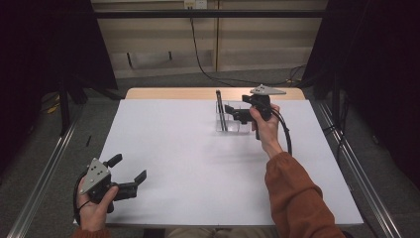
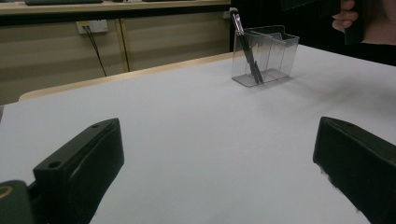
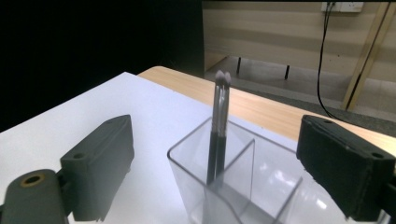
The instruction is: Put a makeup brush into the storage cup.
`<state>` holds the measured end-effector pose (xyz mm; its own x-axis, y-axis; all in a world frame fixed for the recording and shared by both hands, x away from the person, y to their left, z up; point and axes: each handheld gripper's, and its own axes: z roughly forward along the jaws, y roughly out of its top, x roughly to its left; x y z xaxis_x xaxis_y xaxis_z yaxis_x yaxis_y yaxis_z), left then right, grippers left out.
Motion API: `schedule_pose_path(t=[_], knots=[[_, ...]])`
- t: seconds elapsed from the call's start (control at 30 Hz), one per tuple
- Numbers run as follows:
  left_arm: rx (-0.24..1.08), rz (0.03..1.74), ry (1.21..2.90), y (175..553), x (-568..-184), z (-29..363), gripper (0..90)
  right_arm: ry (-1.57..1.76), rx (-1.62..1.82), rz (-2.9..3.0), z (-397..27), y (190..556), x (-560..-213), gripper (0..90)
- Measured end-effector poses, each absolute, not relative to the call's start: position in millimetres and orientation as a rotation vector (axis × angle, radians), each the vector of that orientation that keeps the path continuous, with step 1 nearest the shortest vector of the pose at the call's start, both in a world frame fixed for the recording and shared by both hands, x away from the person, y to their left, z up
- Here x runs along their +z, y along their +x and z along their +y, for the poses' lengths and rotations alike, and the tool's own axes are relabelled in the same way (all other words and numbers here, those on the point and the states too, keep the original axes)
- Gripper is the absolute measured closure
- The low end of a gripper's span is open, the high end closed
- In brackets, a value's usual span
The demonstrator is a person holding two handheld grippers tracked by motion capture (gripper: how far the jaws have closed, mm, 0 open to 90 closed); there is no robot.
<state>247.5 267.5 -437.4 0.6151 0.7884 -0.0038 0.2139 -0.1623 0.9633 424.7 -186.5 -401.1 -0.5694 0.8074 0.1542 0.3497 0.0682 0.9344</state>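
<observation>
A: Right tool (image 1: 236,112) state?

B: Jaws were spread wide, nothing gripped, hovering over the clear organizer (image 3: 233,186) at the table's (image 1: 198,163) far side. The pens (image 3: 219,126) stood leaning in its end compartment.

A: Advice?

B: I'd back straight off, no clipping the pens. Left tool (image 1: 130,174) sat open, empty, near me.

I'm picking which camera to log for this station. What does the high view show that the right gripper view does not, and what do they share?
High view: the left tool with open jaws near the table's front left corner, the person's right hand with its rust sleeve, and the grey floor around the table.

Right gripper view: close up, the brushes' pale tips and the divider walls inside the clear organizer.

Both: the brushes leaning in the organizer's end compartment, with the right tool open beside it, gripping nothing.
</observation>
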Motion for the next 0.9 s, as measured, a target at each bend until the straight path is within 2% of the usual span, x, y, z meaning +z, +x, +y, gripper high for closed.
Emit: schedule_pose_path(t=[0.4,0.9], knots=[[0.623,0.831,1.695,248,-437,267,1.9,1.127,1.503,1.893,-208,403,-405,9.1],[0.621,0.83,1.701,250,-437,266,1.9,1.103,1.483,1.864,-225,363,-403,0.3]])
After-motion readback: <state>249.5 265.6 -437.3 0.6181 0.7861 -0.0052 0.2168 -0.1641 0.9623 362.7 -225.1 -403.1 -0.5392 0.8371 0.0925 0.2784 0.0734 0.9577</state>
